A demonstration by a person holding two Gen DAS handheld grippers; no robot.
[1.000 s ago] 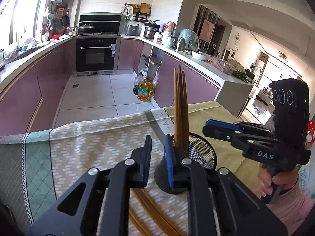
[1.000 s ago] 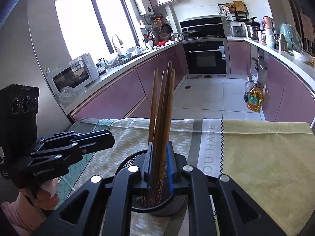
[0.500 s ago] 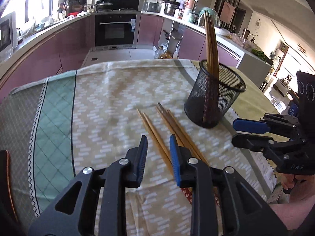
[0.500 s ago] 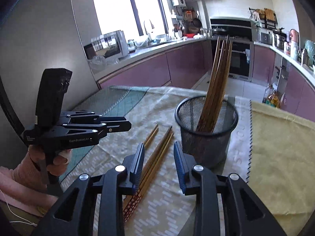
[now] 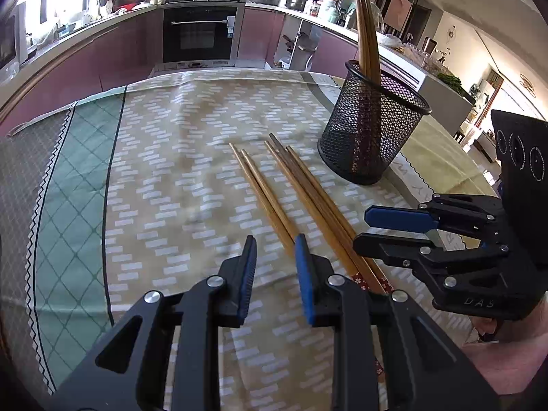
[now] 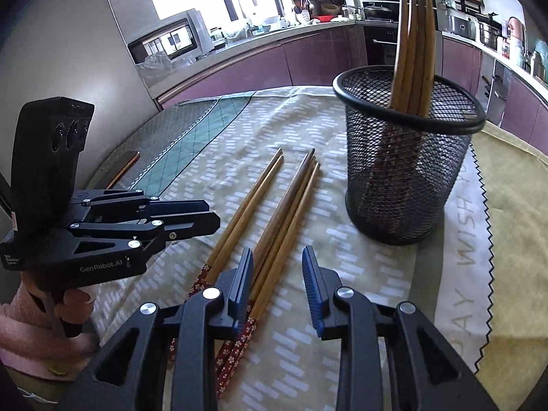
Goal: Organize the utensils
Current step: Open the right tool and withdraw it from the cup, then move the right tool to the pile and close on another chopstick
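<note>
A black mesh cup (image 5: 371, 130) (image 6: 407, 157) stands on the tablecloth with several wooden chopsticks (image 5: 365, 30) (image 6: 412, 44) upright in it. Several more chopsticks (image 5: 301, 198) (image 6: 274, 219) with red flowered ends lie flat on the cloth in front of the cup. My left gripper (image 5: 275, 257) is open and empty, hovering over the near ends of the loose chopsticks. My right gripper (image 6: 278, 270) is open and empty just above the same chopsticks. Each gripper also shows in the other's view, the right one (image 5: 394, 229) and the left one (image 6: 191, 219).
A patterned tablecloth (image 5: 171, 171) with a green diamond band (image 5: 75, 178) covers the table. A beige section with lettering (image 6: 472, 239) lies right of the cup. Kitchen counters, an oven (image 5: 198, 34) and a microwave (image 6: 167, 39) stand beyond the table edge.
Both grippers pulled back and down from the cup to the loose chopsticks on the cloth. The right gripper, earlier closed on chopsticks at the cup, is now open; those chopsticks stand in the cup.
</note>
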